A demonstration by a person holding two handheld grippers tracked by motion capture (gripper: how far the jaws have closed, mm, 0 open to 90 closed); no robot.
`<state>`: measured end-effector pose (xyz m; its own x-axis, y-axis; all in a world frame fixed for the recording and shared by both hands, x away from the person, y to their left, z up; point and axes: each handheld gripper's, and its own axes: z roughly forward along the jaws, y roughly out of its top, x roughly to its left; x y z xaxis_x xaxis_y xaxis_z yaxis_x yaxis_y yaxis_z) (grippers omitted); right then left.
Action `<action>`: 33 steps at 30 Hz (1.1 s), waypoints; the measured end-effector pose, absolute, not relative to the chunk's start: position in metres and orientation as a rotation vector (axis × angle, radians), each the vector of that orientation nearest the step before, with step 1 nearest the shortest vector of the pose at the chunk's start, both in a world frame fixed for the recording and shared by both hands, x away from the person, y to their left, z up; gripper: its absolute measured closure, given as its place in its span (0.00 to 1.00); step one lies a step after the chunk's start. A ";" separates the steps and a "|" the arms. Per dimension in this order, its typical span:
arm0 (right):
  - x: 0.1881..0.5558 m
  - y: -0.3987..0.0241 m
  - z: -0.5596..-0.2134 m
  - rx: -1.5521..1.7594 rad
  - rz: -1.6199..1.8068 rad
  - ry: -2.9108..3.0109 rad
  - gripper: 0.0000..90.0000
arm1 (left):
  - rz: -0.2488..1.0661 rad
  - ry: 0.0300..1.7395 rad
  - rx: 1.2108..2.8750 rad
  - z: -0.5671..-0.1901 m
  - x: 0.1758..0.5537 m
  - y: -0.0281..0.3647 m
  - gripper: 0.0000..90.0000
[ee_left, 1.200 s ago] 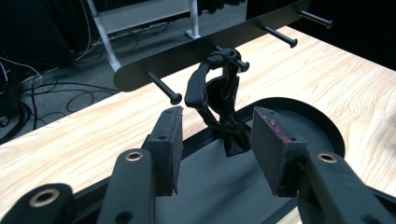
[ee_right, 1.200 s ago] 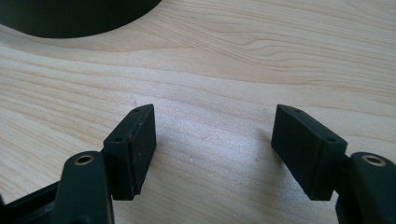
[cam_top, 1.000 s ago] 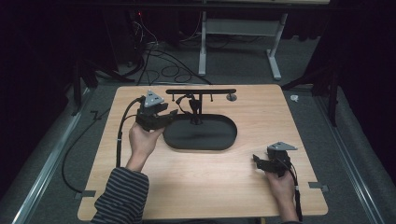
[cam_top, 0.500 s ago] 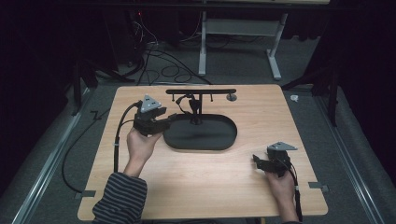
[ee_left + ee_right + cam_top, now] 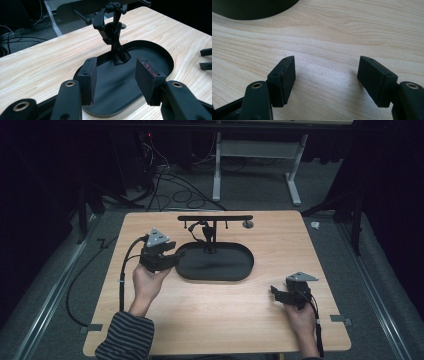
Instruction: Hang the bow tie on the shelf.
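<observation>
From above, I see my left hand-held gripper [image 5: 172, 259] at the black tray's [image 5: 235, 270] left edge, center frame. Its own camera shows open, empty jaws and a dark strap [image 5: 112, 27] hanging on the stand [image 5: 215, 218]. My right hand-held gripper [image 5: 275, 292] rests open on the surface [image 5: 210, 315], lower right.

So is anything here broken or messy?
Nothing is spilled or broken. One odd bit: the black strap hangs bunched and twisted on the stand, its end drooping into the black tray. The left gripper's right pad looks scuffed reddish along its edge.
</observation>
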<state>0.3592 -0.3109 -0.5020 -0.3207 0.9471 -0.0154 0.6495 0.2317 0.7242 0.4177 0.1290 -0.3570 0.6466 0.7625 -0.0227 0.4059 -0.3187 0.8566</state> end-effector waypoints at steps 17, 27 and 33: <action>0.359 -0.311 -0.502 1.463 0.867 2.054 0.36 | 0.465 0.922 1.923 -0.359 0.405 0.138 0.56; 0.359 -0.311 -0.502 1.463 0.867 2.054 0.36 | 0.445 0.932 1.908 -0.365 0.399 0.142 0.56; 0.359 -0.311 -0.502 1.463 0.867 2.054 0.36 | 0.431 0.944 1.901 -0.369 0.394 0.147 0.56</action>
<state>0.3591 -0.3108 -0.5020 -0.3203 0.9472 -0.0151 0.6499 0.2313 0.7240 0.3943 0.1466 -0.3691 0.6416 0.7619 -0.0881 0.4320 -0.2641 0.8624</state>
